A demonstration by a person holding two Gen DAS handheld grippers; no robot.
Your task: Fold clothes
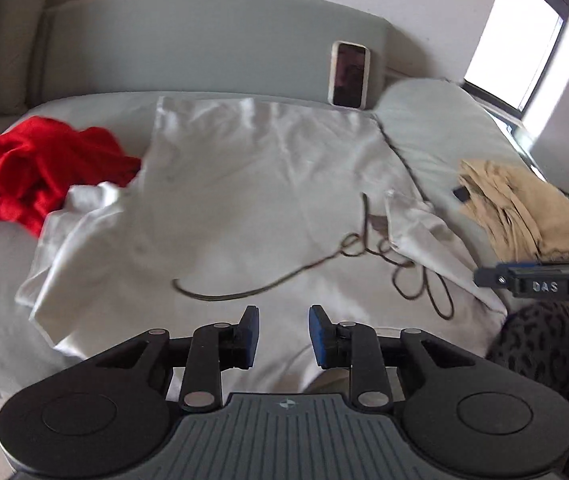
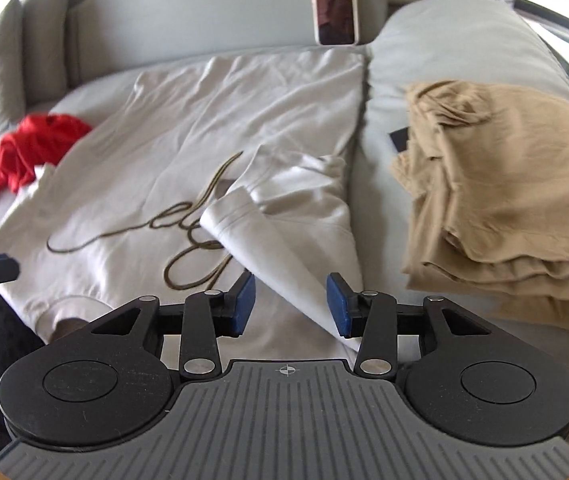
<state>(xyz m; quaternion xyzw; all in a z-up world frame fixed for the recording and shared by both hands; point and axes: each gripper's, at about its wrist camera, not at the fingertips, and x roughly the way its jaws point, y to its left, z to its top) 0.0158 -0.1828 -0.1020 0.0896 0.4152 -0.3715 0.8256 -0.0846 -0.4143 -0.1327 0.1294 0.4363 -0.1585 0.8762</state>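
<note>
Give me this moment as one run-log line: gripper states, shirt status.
left gripper: open, empty | right gripper: open, empty | white T-shirt: spread on bed, right sleeve folded in | tan folded clothes: stacked beside it

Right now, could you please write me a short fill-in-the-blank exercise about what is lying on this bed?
1. The crumpled garment beside the white T-shirt is ____ in colour.
2. The phone stands leaning against the ____.
3. The folded tan clothes lie on the ____ side of the white T-shirt in the right wrist view.
4. Both the left gripper and the right gripper have their jaws ____.

Missing words: red; headboard; right; open
</note>
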